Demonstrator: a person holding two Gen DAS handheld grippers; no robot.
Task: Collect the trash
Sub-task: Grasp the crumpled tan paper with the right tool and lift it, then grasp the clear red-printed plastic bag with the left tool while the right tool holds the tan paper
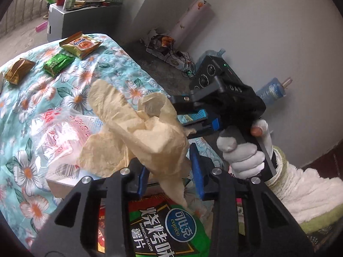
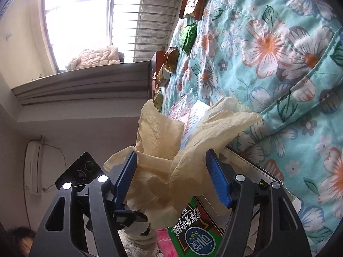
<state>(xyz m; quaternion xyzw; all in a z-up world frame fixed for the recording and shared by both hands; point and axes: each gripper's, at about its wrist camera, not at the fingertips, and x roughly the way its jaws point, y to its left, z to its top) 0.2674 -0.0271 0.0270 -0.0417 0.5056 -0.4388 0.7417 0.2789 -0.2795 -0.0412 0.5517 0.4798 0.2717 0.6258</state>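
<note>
The right gripper [image 2: 171, 177] has its blue jaws standing apart, with a crumpled cream tissue [image 2: 163, 156] between them. Below lies a green chips bag [image 2: 193, 235]. At the right is a floral quilt [image 2: 268, 53], with small wrappers [image 2: 188, 36] along its far edge.
</note>
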